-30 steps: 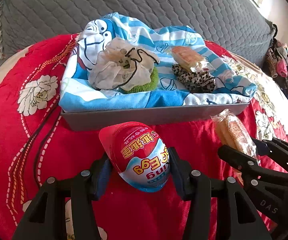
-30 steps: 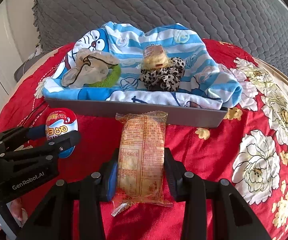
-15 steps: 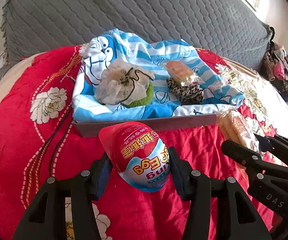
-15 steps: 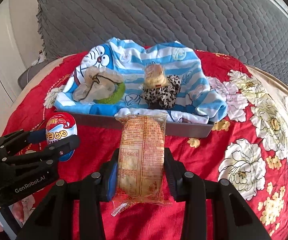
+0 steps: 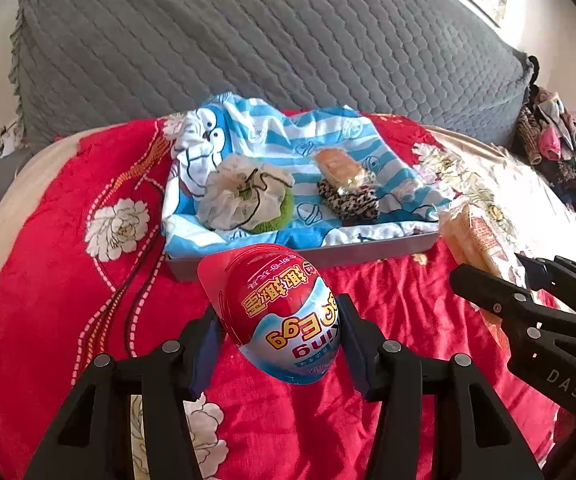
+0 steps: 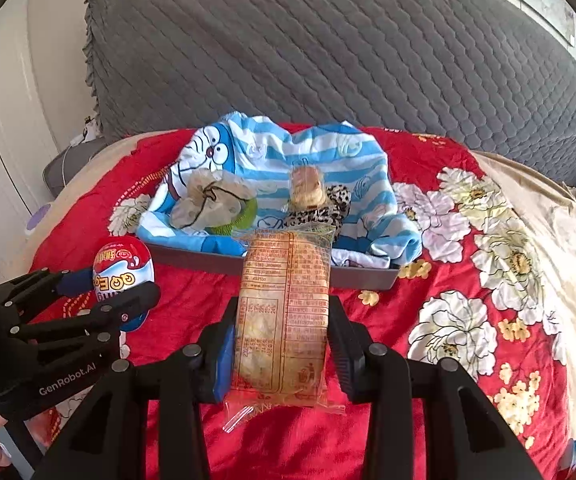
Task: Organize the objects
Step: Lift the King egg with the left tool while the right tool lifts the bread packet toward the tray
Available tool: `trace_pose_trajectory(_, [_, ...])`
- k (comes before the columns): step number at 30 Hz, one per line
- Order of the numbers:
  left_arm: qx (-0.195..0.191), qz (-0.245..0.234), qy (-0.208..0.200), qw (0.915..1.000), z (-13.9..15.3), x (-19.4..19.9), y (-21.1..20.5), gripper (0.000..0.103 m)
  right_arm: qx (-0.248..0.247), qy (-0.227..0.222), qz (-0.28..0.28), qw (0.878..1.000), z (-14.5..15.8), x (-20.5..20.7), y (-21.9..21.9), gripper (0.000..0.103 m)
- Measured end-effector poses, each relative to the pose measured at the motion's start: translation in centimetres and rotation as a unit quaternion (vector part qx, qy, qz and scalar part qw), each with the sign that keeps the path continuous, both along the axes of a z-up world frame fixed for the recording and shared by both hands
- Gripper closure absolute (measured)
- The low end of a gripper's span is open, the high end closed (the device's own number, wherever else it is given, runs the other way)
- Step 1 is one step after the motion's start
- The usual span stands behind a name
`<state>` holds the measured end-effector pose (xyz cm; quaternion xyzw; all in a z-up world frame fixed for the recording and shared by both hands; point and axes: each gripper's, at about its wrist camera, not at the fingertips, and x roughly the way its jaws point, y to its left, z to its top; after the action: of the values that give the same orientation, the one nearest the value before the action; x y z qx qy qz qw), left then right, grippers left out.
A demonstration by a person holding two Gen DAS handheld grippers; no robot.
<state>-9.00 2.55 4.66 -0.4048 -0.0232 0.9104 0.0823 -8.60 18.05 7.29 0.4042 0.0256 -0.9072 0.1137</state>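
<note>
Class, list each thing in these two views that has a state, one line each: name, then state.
Left tool: shut on the egg, held above the blanket.
Egg: wrapped, gripped at its sides.
Right tool: shut on the snack pack.
Snack pack: sealed, gripped at its sides.
Tray: lined with a striped towel, partly filled.
Pouch: in the tray, drawstring tied.
Bun: wrapped, resting on the scrunchie.

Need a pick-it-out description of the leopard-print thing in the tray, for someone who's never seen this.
On the red floral blanket sits a grey tray lined with a blue-striped cartoon cloth. On the tray's right side lies the leopard-print fabric piece, under a wrapped bun. It is the only spotted brown-and-black item.
</note>
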Motion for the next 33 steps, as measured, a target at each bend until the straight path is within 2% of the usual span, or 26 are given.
trace_pose_trajectory(19, [-0.004, -0.007, 0.043, 0.9991, 5.4, 2.8, 0.7, 0.048, 0.002, 0.044, 0.002, 0.999, 5.5, 2.6, -0.2, 0.062])
trace_pose_trajectory(33, [-0.004, -0.010, 0.064, 0.9979, 8.8, 3.1, 0.9, 0.048, 0.004, 0.064, 0.001, 0.998, 8.8, 3.1, -0.4, 0.062])
